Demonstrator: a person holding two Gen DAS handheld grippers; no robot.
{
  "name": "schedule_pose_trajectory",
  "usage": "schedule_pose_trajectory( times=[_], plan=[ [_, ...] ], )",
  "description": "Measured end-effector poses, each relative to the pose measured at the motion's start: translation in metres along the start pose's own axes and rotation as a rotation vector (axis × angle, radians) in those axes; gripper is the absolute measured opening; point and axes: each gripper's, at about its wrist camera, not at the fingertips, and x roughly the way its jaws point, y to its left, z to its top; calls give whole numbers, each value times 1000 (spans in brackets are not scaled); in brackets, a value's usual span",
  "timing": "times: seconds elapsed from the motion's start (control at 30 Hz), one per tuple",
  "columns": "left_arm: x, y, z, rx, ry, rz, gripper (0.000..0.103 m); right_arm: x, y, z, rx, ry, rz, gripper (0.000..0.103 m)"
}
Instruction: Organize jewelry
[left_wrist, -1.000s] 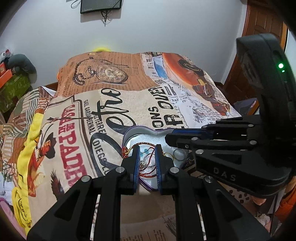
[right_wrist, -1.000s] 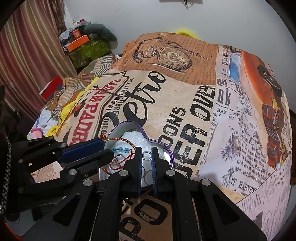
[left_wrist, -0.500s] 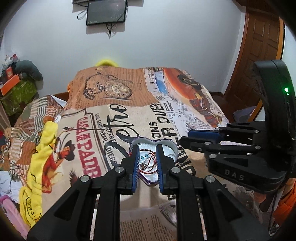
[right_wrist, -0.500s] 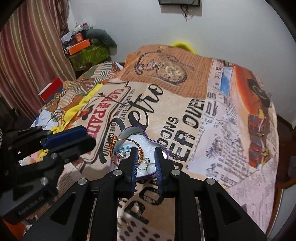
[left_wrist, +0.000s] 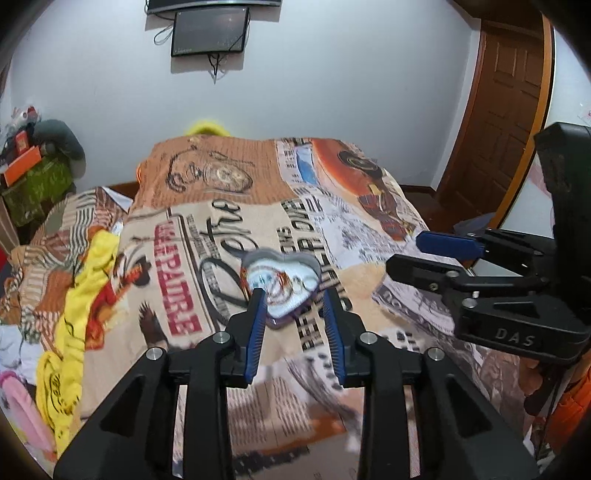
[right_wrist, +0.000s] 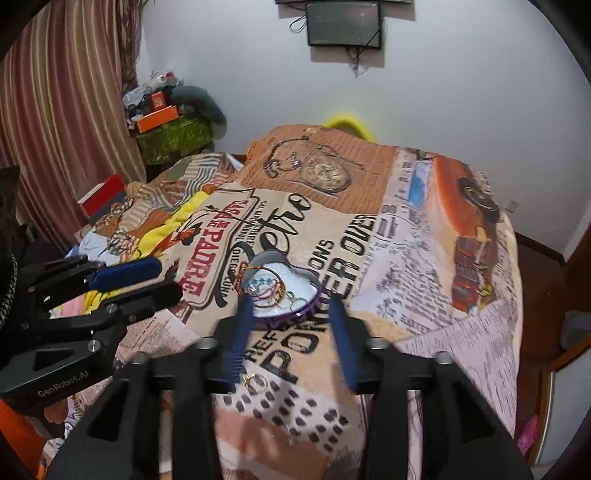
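Heart-shaped purple box (left_wrist: 279, 284) sitting open on printed bedspread (left_wrist: 229, 173), collecting bracelets and rings (right_wrist: 271, 288) in 1 place. Left gripper (left_wrist: 295, 291) hovering above it, jaws opening, nothing between them. Right gripper (right_wrist: 291, 302) likewise opening, empty. 1 loose ring (right_wrist: 255, 380) lying on bedspread near right fingers, likely next to collect.

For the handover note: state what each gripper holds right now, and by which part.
Nothing is held. The left gripper and right gripper are both empty, jaws opening, above the heart-shaped jewelry box on the bed.
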Motion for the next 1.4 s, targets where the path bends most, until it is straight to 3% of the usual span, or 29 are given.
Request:
schedule_pose_trajectory(
  times=[0.57,0.97,1.17,1.4],
  plan=[
    [21,-20,-67,26,151,-3,31,10,-9,-80,65,140,-20,44],
    [43,-24,-83,35,200,-13,36,28,-4,-100,51,182,-1,44],
    [52,-20,-76,16,200,-25,36,31,-4,-99,31,169,24,14],
    [63,-24,-66,29,197,-34,36,30,-11,-98,55,151,47,13]
  ],
)
